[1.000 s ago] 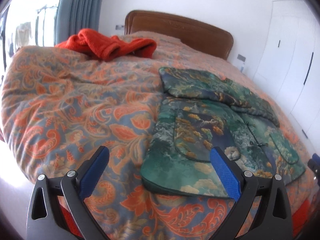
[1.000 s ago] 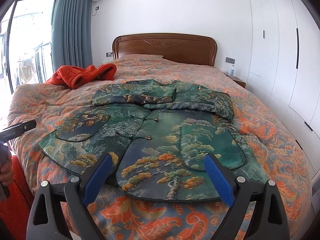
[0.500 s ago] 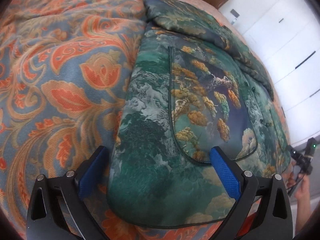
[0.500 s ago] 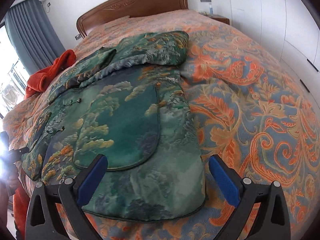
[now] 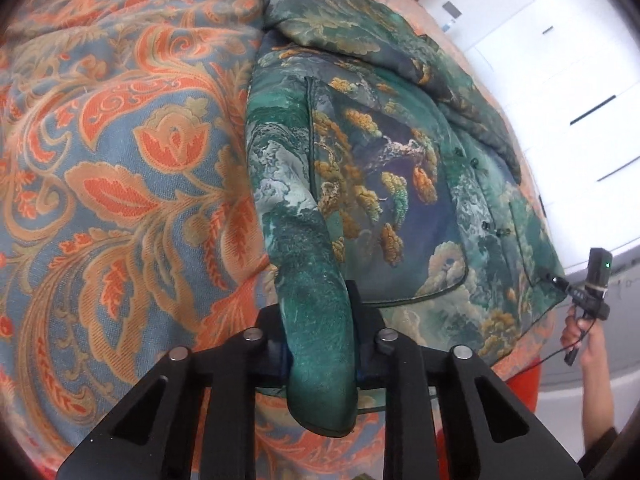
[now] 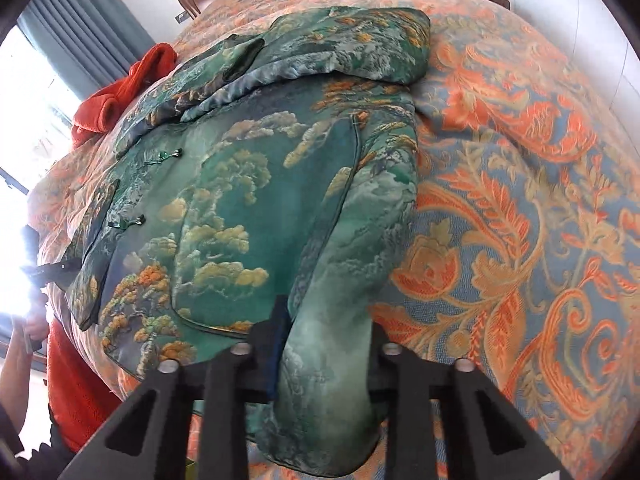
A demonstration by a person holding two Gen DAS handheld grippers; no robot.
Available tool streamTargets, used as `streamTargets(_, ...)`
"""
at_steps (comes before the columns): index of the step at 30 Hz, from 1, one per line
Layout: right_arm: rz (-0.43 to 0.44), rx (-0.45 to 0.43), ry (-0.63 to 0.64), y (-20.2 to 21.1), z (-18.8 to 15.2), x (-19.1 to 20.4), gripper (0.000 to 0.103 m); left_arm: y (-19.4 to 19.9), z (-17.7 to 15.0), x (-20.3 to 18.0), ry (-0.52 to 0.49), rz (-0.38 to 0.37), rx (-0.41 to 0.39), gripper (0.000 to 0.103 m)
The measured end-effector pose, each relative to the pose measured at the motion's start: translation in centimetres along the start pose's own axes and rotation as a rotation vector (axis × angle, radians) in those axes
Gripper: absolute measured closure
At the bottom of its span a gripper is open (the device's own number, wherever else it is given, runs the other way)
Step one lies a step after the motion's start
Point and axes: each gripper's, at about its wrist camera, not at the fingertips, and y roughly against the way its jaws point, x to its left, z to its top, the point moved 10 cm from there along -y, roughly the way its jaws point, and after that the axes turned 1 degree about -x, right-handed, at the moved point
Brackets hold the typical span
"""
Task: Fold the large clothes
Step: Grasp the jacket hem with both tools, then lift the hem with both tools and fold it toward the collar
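Note:
A green padded jacket [image 5: 384, 168] with a pine-and-cloud print lies spread on the bed, sleeves folded across its top. My left gripper [image 5: 320, 344] is closing on the jacket's near left hem corner; a bunched fold of green cloth fills the space between its jaws. The right gripper [image 6: 326, 360] is closing the same way on the jacket's [image 6: 260, 208] near right hem corner, with a thick fold pinched between the pads. Both blue pads are mostly hidden by the cloth.
An orange and blue paisley bedspread [image 5: 120, 168] covers the bed. A red garment [image 6: 120, 92] lies far left near the curtain. White wardrobe doors [image 5: 560, 80] stand to the right. The person's hand [image 5: 588, 344] holds the other gripper at the bed's near edge.
Both grippers came down from a level look over the bed to the jacket's near hem corners. Their jaws went from wide open to pinching folds of the cloth.

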Motion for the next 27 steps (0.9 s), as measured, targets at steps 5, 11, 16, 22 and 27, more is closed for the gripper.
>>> streamTargets(5,0.006,-0.047,0.009,2.7,0.9,2.0,0.086,3.2,0.4,-1.9,-0.049,-0.002,-0.042,0.090)
streamTargets(11,0.052,-0.079,0.005,5.9,0.0,3.8,0.086,5.0,-1.4,-2.5,-0.081,0.016,-0.028,0.090)
streamTargets(16,0.065,-0.034,0.000,7.5,-4.3,4.1,0.086,6.1,-5.6,-1.3,-0.088,0.052,0.021,0.090)
streamTargets(22,0.100,0.041,-0.057,8.6,-11.0,4.7,0.086,7.3,-11.3,0.8,-0.060,0.081,0.098,0.090)
streamTargets(27,0.122,0.088,-0.114,9.6,-15.9,5.2,0.086,8.4,-14.7,1.5,-0.048,0.093,0.173,0.091)
